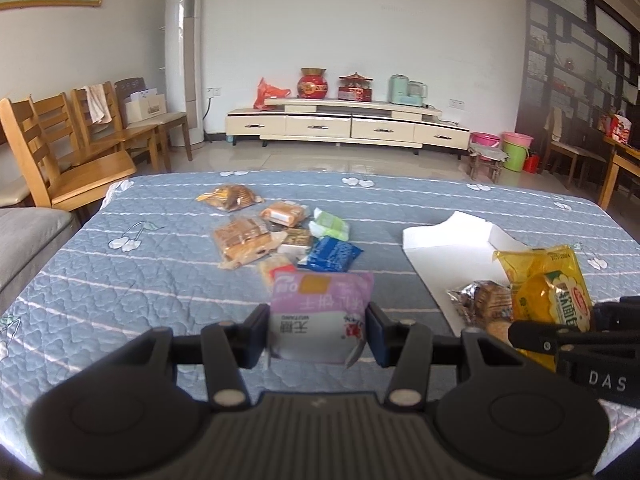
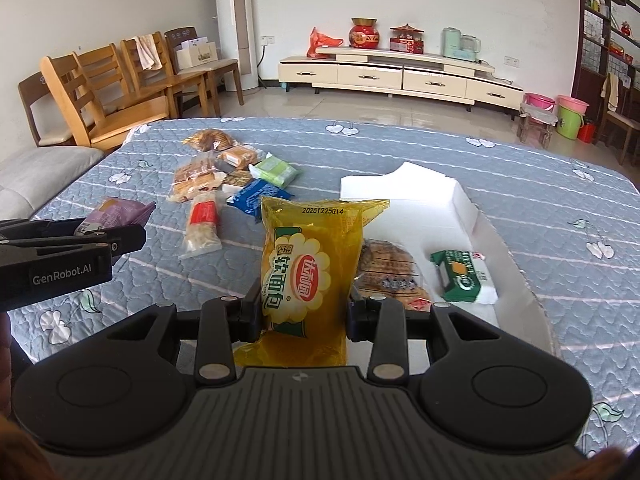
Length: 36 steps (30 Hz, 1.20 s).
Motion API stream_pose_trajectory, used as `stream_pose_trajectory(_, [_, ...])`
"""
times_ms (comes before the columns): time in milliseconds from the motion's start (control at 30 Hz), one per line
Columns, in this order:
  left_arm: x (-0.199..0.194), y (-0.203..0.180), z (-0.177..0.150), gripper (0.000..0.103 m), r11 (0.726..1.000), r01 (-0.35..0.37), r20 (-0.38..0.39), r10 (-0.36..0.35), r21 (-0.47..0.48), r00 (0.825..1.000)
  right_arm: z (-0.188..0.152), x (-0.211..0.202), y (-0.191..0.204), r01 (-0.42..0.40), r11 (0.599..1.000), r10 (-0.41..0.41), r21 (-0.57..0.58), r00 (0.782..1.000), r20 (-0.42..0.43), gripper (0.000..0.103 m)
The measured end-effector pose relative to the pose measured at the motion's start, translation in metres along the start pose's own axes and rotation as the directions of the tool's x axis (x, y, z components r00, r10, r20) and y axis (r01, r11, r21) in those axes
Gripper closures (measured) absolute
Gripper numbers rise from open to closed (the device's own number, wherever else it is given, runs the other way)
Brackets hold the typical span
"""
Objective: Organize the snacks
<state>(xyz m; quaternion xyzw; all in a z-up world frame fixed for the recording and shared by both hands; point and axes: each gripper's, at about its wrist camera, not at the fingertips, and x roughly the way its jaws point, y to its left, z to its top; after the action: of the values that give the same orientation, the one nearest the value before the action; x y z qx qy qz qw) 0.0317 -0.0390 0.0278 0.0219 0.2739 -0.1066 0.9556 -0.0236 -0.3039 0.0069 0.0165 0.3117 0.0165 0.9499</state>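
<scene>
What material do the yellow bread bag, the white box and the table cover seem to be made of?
Yellow bread bag: likely thin glossy plastic film, see-through at the crinkled top edge.
White box: probably matte cardboard, with flat, sharply folded walls.
Table cover: quilted fabric, judging by the stitched puffed pattern and dull surface.

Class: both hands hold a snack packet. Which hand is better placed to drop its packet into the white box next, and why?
The right. Its gripper holds the yellow bread packet right at the white box, beside the packets already inside. The left gripper, holding the purple packet, is farther off, over the blue quilt.
</scene>
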Motion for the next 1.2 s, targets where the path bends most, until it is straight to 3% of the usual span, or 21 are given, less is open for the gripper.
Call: stream_pose_trajectory(1200, [-0.008, -0.069, -0.010, 0.053, 0.985, 0.135, -0.001, -0.135, 0.106, 0.991, -0.009, -0.024, -0.020, 0.076, 0.997, -0.077, 0.032, 0.996, 0.034, 0.058])
